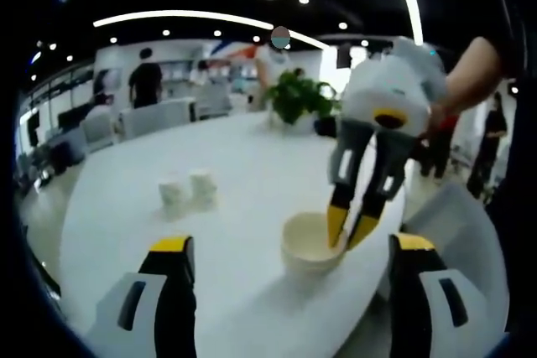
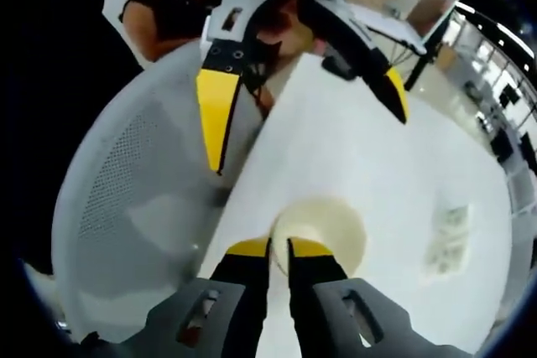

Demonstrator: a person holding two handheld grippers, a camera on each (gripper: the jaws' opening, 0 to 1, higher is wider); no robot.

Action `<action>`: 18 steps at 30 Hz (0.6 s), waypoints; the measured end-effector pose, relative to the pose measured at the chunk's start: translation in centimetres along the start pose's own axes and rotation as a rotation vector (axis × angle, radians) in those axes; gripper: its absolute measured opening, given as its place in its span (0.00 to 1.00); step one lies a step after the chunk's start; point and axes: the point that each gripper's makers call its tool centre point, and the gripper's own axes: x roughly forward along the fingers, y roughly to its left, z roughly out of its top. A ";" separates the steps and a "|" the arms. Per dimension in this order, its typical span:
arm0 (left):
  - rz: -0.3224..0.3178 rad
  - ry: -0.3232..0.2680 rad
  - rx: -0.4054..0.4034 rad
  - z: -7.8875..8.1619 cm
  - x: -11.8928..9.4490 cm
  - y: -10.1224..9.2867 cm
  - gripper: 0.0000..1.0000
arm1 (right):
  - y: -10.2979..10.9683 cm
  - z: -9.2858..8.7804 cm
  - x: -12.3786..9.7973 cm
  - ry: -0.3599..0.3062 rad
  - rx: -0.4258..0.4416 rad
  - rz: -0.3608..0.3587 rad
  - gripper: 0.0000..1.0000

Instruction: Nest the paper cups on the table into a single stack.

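A cream paper cup stands upright, mouth up, nothing visible inside, near the round white bench's edge. The right claw is clamped on its rim; the left claw hovers, spread apart. Two small white paper cups stand mid-bench, well apart, open surface between. A white chair sits beside the edge

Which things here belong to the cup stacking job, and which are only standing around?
Job: near paper cup, pinched at its rim by the right tongs; two far cups; left tongs, open.
Around: potted plant, white chair, table.
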 end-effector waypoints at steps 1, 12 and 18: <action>-0.001 0.002 0.004 -0.1 0.1 0.0 0.94 | 0.0 -0.1 0.0 0.002 0.005 0.000 0.05; -0.005 0.007 0.002 -0.1 0.1 0.1 0.94 | 0.6 0.0 -0.3 -0.008 -0.013 0.000 0.07; -0.006 0.005 0.009 0.2 0.1 0.1 0.94 | 0.3 0.1 -0.5 -0.022 0.000 -0.017 0.07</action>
